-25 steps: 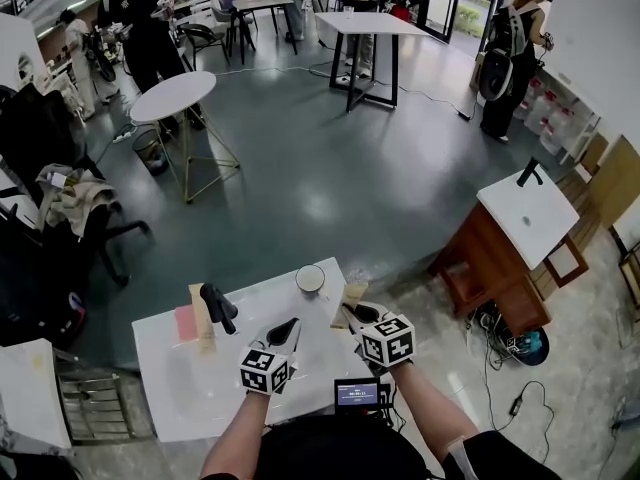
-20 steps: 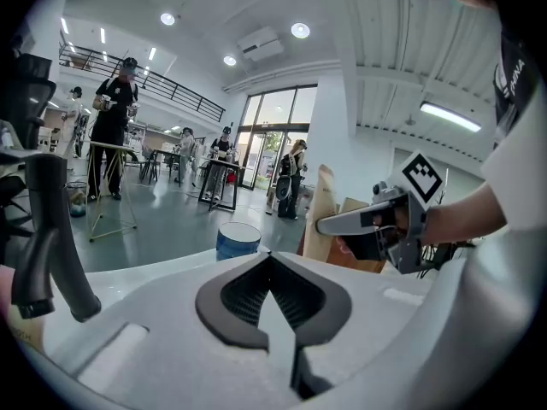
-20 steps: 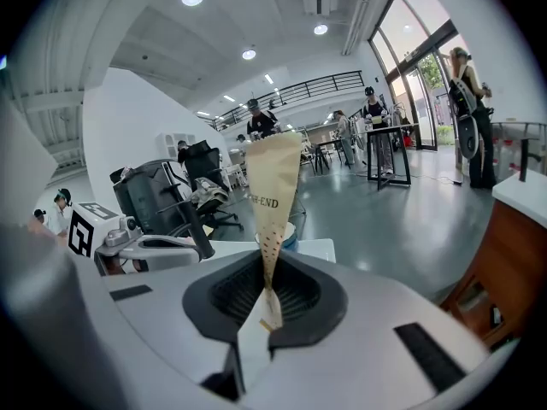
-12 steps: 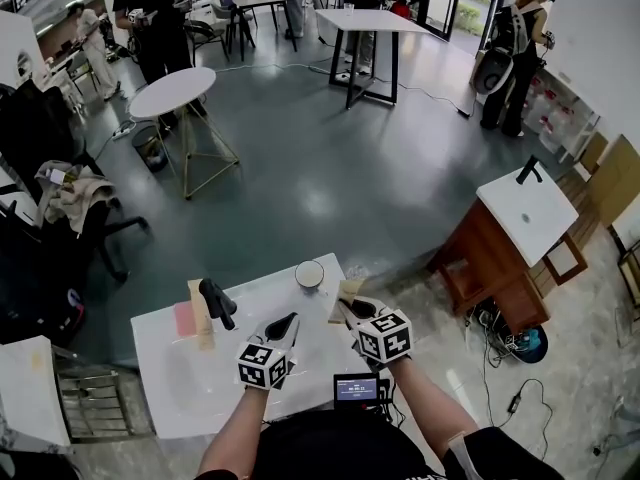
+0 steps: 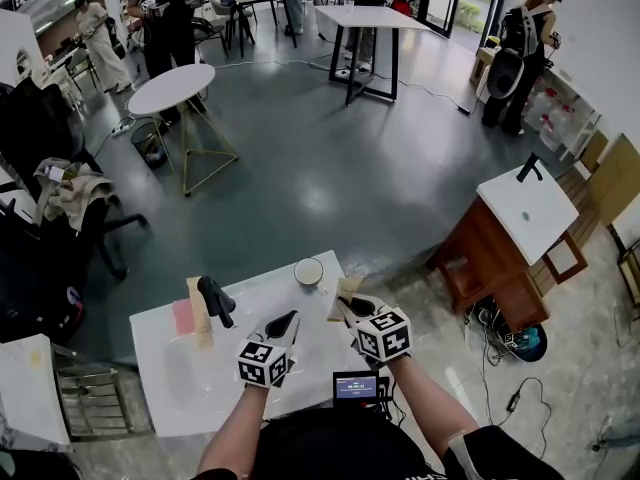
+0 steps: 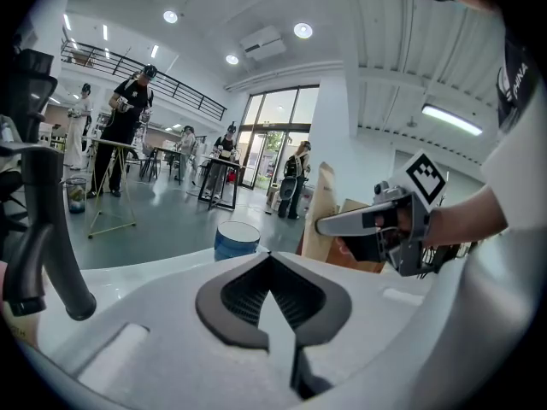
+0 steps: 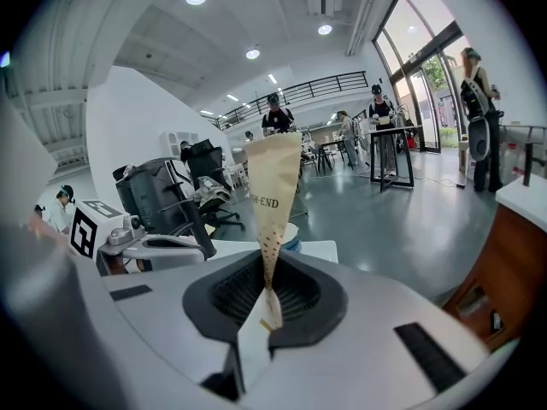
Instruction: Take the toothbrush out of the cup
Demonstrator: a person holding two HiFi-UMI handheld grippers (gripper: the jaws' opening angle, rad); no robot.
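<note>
Left gripper [image 5: 292, 318]: my jaws pressed together, empty, over white table [image 5: 180, 368]. Cup [image 5: 309, 274] stands beyond it. Right gripper [image 5: 344, 306]: my jaws pinch paper-sleeved toothbrush [image 5: 350, 290], upright, outside cup, just to its right.

This is a big open lab hall, with a polished grey floor [image 5: 320, 168], widely spaced white worktops [image 5: 360, 18], office chairs [image 5: 60, 243], glass doors [image 6: 269, 135], a mezzanine rail [image 6: 184, 92], and people [image 5: 165, 13] working rigs at tables.
</note>
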